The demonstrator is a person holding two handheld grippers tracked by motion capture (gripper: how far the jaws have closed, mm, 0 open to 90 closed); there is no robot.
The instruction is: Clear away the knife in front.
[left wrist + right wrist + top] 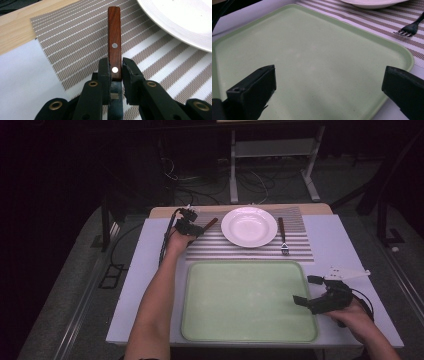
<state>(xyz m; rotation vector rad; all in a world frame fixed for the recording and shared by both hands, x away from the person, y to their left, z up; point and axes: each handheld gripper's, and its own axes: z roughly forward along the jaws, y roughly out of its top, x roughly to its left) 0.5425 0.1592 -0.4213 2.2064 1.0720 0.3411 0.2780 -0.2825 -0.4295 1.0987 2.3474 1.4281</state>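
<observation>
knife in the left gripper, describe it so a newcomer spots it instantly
Find the striped placemat beyond the green tray; a white plate sits on it. Left of the plate, the left gripper clamps the knife, wooden-handled with two rivets; the fork lies right.

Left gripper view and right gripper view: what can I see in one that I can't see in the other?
Left gripper view: the left gripper squeezing a knife by its brown wooden handle with two shiny rivets, plus a strip of wooden table edge.

Right gripper view: the green tray, the fork and the right gripper with its jaws wide apart and nothing between them.

Both: the white plate and the striped placemat.
</observation>
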